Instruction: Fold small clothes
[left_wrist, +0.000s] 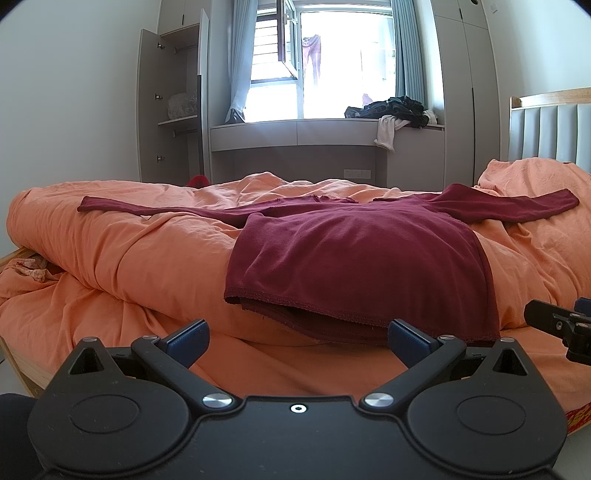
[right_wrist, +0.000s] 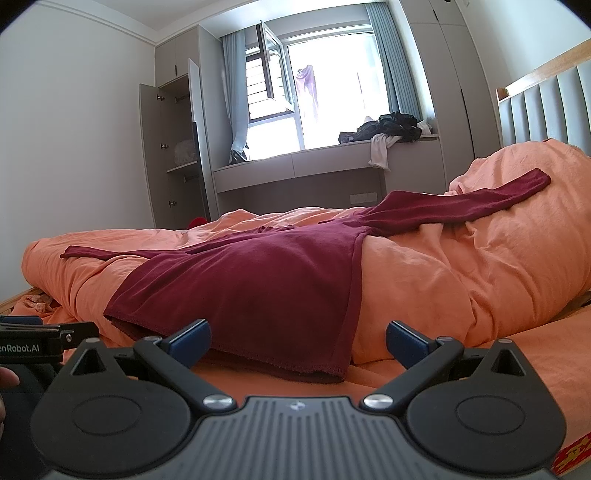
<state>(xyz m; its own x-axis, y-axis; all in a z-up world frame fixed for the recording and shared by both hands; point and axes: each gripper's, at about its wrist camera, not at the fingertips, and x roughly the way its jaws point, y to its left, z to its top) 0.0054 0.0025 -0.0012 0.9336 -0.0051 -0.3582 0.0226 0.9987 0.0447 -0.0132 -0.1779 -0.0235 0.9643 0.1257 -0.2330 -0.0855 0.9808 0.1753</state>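
Left gripper (left_wrist: 298, 338): nearest the left wrist camera; jaws spread wide and holding nothing; blue pads (left_wrist: 189, 338) apart on either side of the hem (left_wrist: 295, 306), just short of it
Maroon top (left_wrist: 354, 254): long-sleeved, spread over the rumpled orange duvet (left_wrist: 129, 251); body draped down the near slope; left sleeve (left_wrist: 147, 208) stretched out flat toward the wardrobe (left_wrist: 173, 103); right sleeve (left_wrist: 517, 206) reaching toward the headboard (left_wrist: 546, 125)
Right gripper, seen from the left view (left_wrist: 561, 325): only its black tip shows at the right edge; its state cannot be told from here

Right gripper (right_wrist: 298, 338): nearest the right wrist camera; released, jaws wide and empty; low over the bed, just before the hem's right corner (right_wrist: 332, 373)
Garment here: the same top, its side edge (right_wrist: 354, 280) falling steeply over the duvet's bulge; far sleeve lying up over the pillow mound (right_wrist: 528, 221)
Left gripper's body (right_wrist: 48, 332): visible at the left edge

Stage, as a judgement: folding looks unstarted; both tools seem poised for a first grasp
Doing it well: pinch both layers at the two hem corners; close fully before lifting; keep the hem taut and level between the grippers; the hump beneath may let slack cloth slide, so lift clear of the duvet and avoid catching the bedding
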